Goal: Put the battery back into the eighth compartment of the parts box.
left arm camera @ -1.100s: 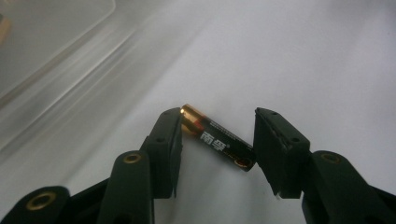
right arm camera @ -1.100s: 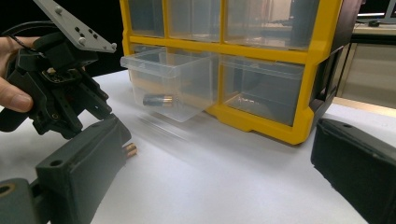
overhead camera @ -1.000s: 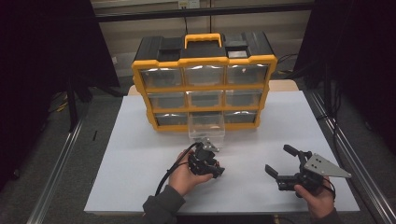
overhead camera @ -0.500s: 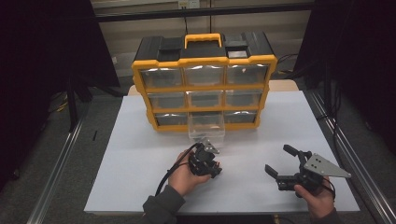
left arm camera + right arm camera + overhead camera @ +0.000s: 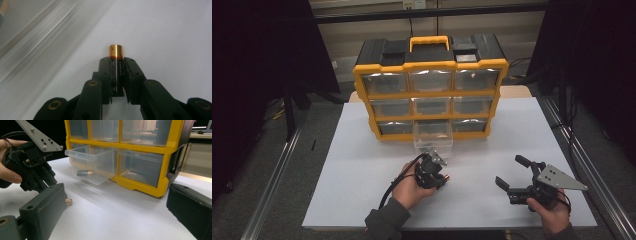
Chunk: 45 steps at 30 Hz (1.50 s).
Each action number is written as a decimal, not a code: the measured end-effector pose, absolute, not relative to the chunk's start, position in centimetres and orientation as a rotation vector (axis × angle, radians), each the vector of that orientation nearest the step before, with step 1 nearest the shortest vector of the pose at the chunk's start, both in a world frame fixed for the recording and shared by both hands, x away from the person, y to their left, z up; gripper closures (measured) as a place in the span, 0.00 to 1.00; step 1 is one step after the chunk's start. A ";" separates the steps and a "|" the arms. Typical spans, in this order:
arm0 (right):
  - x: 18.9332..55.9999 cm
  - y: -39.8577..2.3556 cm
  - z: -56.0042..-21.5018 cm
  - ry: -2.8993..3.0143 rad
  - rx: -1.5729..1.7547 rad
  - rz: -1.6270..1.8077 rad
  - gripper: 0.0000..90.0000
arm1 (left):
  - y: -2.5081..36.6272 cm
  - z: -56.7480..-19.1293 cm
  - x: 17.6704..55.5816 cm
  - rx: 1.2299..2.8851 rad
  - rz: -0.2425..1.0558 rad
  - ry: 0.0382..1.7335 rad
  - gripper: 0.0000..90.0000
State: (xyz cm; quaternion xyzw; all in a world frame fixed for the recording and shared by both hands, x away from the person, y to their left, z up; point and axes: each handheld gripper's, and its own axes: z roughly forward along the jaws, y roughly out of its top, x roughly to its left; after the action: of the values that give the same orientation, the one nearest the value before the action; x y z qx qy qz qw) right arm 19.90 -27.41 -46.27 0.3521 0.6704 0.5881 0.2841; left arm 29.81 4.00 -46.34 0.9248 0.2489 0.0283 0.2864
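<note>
While the left hand-held gripper (image 5: 117, 75) pinches one battery (image 5: 116, 68), a second battery (image 5: 85, 173) lies in the open drawer (image 5: 91, 165)

Lighting was pretty uneven — the high view had a bright white table (image 5: 362, 165) in the middle and near-black surroundings left and right, with glare on the clear drawers of the yellow organizer (image 5: 430, 80). The left gripper view was sharp on the battery (image 5: 116, 67) and its copper cap, but the upper left corner went streaky and blurred. In the right gripper view the near black jaws were soft and out of focus — reflections smeared across the pulled-out drawer (image 5: 92, 165).
</note>
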 end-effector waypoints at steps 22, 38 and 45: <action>19.9 -27.4 -46.3 1.784 0.949 1.574 0.02 | 5.7 -44.0 31.2 2.351 -0.088 0.707 0.86; 19.9 -27.5 -46.3 1.787 0.944 1.573 0.02 | 6.7 -39.3 33.2 2.291 -0.068 0.732 0.86; 19.9 -27.5 -46.3 1.791 0.939 1.574 0.02 | 6.6 -38.1 34.3 2.282 -0.060 0.754 0.86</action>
State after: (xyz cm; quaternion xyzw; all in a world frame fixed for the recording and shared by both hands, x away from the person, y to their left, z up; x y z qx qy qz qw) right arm 19.91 -27.49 -46.26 0.3511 0.6698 0.5886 0.2857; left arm 34.26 6.62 -38.05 0.8855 0.2924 -0.0234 0.3604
